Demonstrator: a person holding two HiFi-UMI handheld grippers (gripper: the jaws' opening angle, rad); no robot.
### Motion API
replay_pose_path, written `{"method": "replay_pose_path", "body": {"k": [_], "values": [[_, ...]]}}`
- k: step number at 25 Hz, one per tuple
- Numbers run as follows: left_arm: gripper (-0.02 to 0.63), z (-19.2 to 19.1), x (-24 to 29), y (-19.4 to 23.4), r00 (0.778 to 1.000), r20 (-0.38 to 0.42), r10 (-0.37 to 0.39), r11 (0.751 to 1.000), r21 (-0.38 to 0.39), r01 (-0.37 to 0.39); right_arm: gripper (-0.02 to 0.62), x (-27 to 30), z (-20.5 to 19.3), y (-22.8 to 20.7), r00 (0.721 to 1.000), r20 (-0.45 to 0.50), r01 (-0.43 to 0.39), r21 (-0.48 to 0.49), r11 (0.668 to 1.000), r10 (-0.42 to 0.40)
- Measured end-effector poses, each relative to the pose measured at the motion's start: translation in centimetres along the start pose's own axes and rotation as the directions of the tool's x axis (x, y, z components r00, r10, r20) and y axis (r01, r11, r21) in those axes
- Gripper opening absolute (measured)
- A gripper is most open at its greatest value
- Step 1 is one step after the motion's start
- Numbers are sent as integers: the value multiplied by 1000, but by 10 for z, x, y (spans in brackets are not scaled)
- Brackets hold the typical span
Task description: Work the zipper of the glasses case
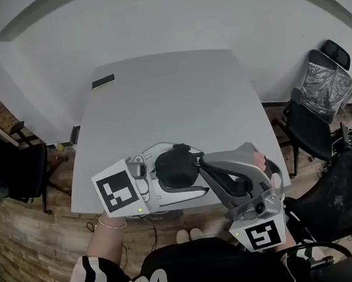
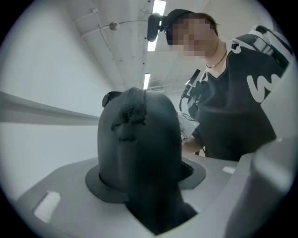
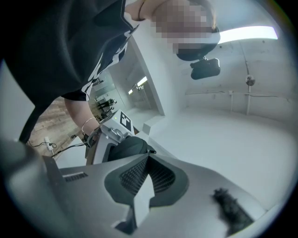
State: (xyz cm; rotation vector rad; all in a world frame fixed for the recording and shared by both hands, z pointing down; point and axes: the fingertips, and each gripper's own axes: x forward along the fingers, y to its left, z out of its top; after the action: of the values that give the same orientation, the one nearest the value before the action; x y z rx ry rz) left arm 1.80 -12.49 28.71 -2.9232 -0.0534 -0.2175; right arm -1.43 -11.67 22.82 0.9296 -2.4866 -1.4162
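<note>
The black glasses case (image 1: 173,167) hangs over the near edge of the grey table (image 1: 159,95). My left gripper (image 1: 194,168) is shut on it, one jaw on each side. In the left gripper view the case (image 2: 139,148) stands up between the jaws of the left gripper (image 2: 153,186) and fills the middle of the picture. My right gripper (image 1: 199,161) reaches in from the right to the case's end. In the right gripper view its pads meet flat, and the right gripper (image 3: 148,158) is pinched on the small zipper pull at the end of the case (image 3: 128,146). The pull is mostly hidden.
A small flat black object (image 1: 103,82) lies at the table's far left corner. Black office chairs stand at the right (image 1: 319,111) and at the left (image 1: 11,165). A cable trails on the wooden floor below the table's near edge. The person stands close against that edge.
</note>
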Motion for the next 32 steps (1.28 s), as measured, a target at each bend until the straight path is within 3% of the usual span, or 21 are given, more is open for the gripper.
{"method": "replay_pose_path", "body": {"k": [3, 7, 13, 19, 23, 29, 32], "values": [[265, -3, -1, 3, 999, -6, 36, 998, -52, -36, 5, 2, -9, 2, 1000, -16, 3, -12, 1000, -3], [262, 5, -5, 6, 996, 56, 74, 988, -139, -65, 5, -2, -22, 10, 1000, -27, 2, 43, 999, -1], [264, 10, -7, 7, 995, 55, 85, 990, -119, -78, 5, -2, -27, 13, 1000, 18, -1, 130, 992, -1], [265, 33, -18, 2, 984, 174, 28, 991, -134, -5, 5, -2, -20, 21, 998, 60, -33, 120, 992, 26], [265, 47, -22, 4, 970, 236, 54, 989, -148, -20, 5, -2, -20, 21, 998, 56, -4, 152, 988, -5], [267, 52, -27, 22, 957, 269, 111, 991, -102, -86, 5, 4, -36, 26, 999, 15, 28, 213, 977, -32], [267, 50, -30, 33, 951, 271, 149, 985, -121, -120, 5, 9, -51, 34, 1000, -16, 24, 242, 970, -21]]}}
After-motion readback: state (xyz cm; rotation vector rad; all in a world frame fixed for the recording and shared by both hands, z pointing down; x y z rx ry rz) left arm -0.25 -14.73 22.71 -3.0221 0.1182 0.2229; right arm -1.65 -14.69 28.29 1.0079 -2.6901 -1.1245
